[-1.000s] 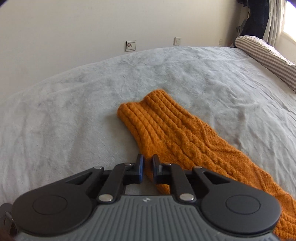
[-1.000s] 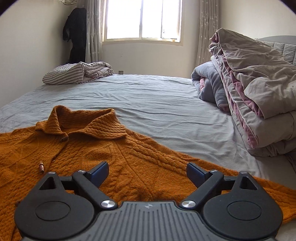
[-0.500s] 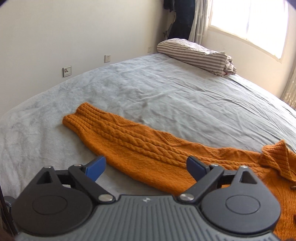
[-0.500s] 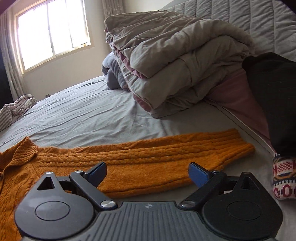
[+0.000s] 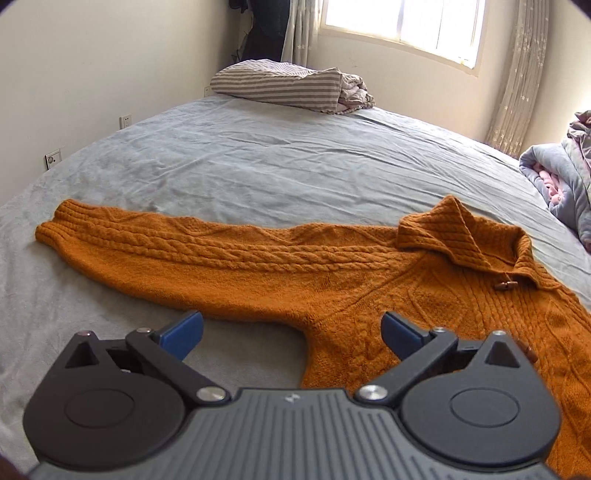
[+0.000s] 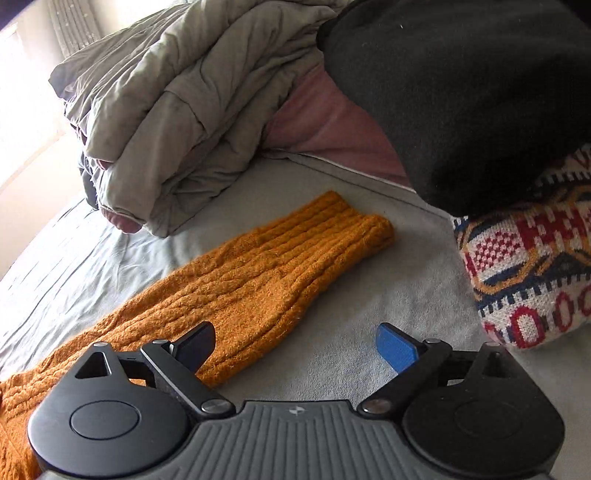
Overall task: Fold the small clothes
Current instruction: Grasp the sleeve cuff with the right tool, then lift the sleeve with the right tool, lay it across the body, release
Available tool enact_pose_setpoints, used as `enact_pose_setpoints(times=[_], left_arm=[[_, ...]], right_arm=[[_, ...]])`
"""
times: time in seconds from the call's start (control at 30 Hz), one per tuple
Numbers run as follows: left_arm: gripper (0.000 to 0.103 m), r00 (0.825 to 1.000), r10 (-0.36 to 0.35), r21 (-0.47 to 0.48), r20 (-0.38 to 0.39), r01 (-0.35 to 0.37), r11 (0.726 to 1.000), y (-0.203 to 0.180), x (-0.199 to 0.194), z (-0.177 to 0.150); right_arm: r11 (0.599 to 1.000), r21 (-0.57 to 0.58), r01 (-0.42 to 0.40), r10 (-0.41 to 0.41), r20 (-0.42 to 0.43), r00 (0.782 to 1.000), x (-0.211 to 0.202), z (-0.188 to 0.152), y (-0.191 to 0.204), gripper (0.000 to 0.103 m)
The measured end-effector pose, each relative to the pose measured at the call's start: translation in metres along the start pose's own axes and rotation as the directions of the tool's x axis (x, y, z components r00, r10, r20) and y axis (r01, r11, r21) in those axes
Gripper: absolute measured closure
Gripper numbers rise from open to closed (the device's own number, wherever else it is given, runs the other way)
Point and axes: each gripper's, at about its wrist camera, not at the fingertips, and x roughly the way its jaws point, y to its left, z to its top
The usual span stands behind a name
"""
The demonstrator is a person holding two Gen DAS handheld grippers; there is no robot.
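Orange sweater (image 5: 332, 273) (no readable label) lies flat on the bed (image 5: 258, 162); left tongs (image 5: 291, 332) opening wide, empty, above its armpit; right tongs (image 6: 295, 347) wide beside its cuff (image 6: 343, 225).

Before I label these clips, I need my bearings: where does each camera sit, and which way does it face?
Left wrist: rides the left tool, looking down across the bed at the orange sweater, toward the window; only its opening, empty jaws show.
Right wrist: rides the right tool, facing the sweater's cuff and folded quilt; open jaws show.
Shared: sweater and bed.
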Motion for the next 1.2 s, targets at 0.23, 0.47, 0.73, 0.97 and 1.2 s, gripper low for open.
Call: enact_pose_setpoints(times=[0.23,0.47,0.73,0.97,1.2], left_arm=[[0.001,1.0,0.011,0.064,-0.003,-0.011,0.998,-0.033,0.005,-0.008],[0.001,1.0,-0.02,0.097,-0.016,0.021,0.995,-0.056,0.007,-0.013],[0.001,0.999,-0.051,0.107,-0.02,0.053,0.993,-0.066,0.009,-0.014],[0.001,0.997,-0.072,0.088,-0.013,0.073,0.993,-0.067,0.007,-0.013],[0.001,0.993,-0.117,0.048,0.006,0.116,0.992,-0.066,0.007,-0.015]], right_arm=[[0.994,-0.084,0.076,-0.069,0.085,0.994,0.016,0.0,0.017,0.018],[0.986,-0.166,0.016,-0.001,0.09,0.996,0.013,0.01,0.034,0.091],[0.955,-0.295,-0.045,0.098,0.167,0.981,-0.036,0.029,0.075,0.092],[0.895,-0.416,-0.161,0.265,0.203,0.943,-0.094,0.03,0.135,0.092],[0.793,-0.541,-0.28,0.426,0.164,0.89,-0.143,0.006,0.204,0.092]])
